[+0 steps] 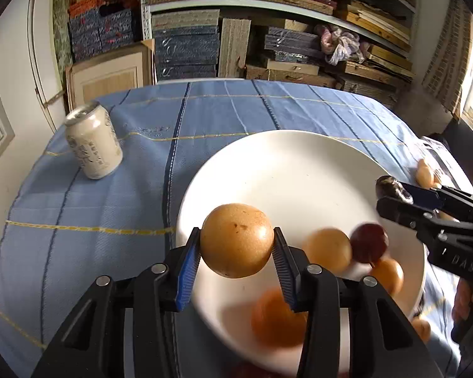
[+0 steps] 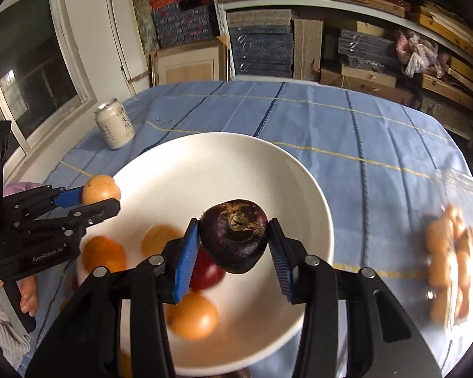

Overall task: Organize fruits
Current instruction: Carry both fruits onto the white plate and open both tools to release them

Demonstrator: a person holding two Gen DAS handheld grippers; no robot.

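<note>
My left gripper (image 1: 237, 245) is shut on a tan-orange round fruit (image 1: 237, 240) and holds it above the left part of the white plate (image 1: 286, 163). My right gripper (image 2: 234, 241) is shut on a dark purple fruit (image 2: 233, 236) above the same plate (image 2: 223, 157). Several orange fruits (image 2: 103, 253) and a red one (image 2: 208, 272) lie in the plate. In the left wrist view the right gripper (image 1: 390, 195) comes in from the right with the purple fruit (image 1: 390, 187). In the right wrist view the left gripper (image 2: 100, 198) comes in from the left with its fruit (image 2: 101, 189).
A white drink can (image 1: 93, 143) stands on the blue checked tablecloth (image 1: 110, 220) at the far left. A clear plastic bag with several orange fruits (image 2: 450, 261) lies right of the plate. Shelves of stacked boxes (image 1: 268, 15) stand behind the table.
</note>
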